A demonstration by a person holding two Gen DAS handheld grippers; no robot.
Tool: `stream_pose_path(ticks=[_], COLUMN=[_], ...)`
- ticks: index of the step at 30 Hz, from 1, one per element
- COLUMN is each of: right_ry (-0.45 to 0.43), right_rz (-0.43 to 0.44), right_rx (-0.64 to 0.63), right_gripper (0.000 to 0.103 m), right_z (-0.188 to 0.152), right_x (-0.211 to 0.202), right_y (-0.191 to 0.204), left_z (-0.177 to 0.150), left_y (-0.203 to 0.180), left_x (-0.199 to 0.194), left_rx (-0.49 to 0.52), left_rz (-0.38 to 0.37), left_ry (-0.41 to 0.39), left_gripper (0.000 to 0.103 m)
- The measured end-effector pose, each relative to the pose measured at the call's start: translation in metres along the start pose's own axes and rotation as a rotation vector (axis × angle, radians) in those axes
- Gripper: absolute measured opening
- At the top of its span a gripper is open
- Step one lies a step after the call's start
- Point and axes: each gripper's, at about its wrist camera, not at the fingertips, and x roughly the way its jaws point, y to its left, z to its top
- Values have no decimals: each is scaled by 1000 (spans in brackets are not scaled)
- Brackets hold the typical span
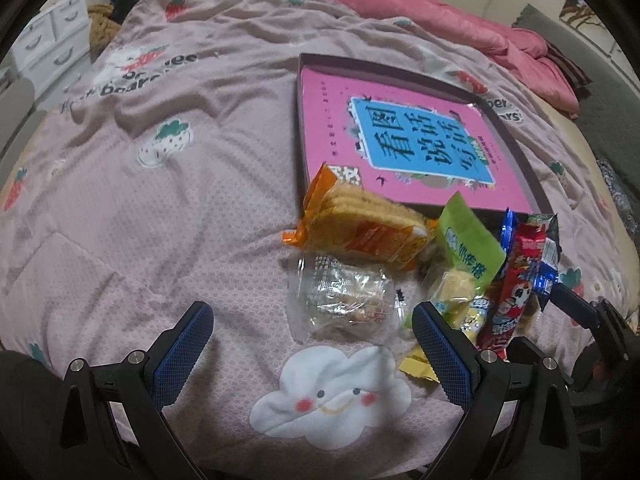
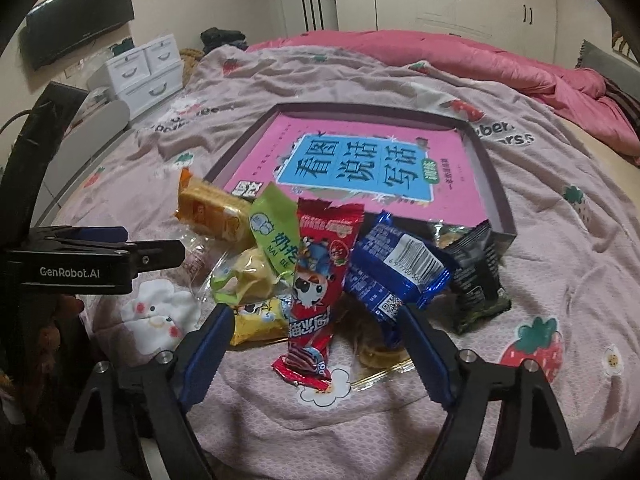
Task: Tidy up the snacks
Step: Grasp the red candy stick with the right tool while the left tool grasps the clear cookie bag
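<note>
On the bed, your right gripper straddles the red packet, jaws wide, gripping nothing; your left gripper, equally wide and empty, frames the clear packet. Next: close, lift, carry to the tray at twelve o'clock.

Take the shallow box on the bedspread as your landmark. 1 book lies flat inside it. The snack pile sits just before the box's near edge. From your right wrist view, the biscuit pack lies at the box's near-left corner; right of it stand the milk-candy packet, the panda packet, then the wafer bar. The dark pouch leans against the box's near-right corner. The clear-wrapped pack lies before the biscuit pack, farther from the box.
</note>
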Motion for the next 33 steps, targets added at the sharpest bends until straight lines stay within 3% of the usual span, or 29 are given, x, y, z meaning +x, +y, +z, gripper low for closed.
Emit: stream_pose_path(ticks=[2, 7, 12, 18, 20, 22, 24, 28, 29, 33], right_ry=[3, 32, 38, 48, 45, 42, 38, 30, 25, 10], right_rz=[7, 30, -3, -5, 3, 14, 32, 48, 51, 69], right_rx=[-6, -47, -74, -56, -51, -42, -31, -8, -1, 41], right_gripper=[82, 58, 51, 29, 26, 20, 18, 17, 17, 17], right_z=[1, 1, 2, 1, 2, 1, 1, 1, 1, 0], right_x=[3, 13, 22, 27, 27, 25, 22, 17, 15, 7], right_y=[1, 10, 13, 3, 1, -1, -4, -10, -11, -19], left_z=[-1, -1, -1, -2, -2, -2, -2, -1, -1, 0], left_y=[-1, 0, -2, -6, -8, -8, -7, -7, -8, -7], left_x=[3, 13, 20, 27, 28, 30, 32, 33, 33, 32], left_rx=[2, -6, -3, 7, 6, -1, -3, -3, 2, -2], left_rz=[1, 10, 0, -23, -28, -44, -40, -49, -52, -70], left_ry=[6, 34, 52, 64, 66, 68, 74, 75, 76, 79], left_gripper=[100, 100, 100, 99, 98, 92, 82, 72, 63, 55])
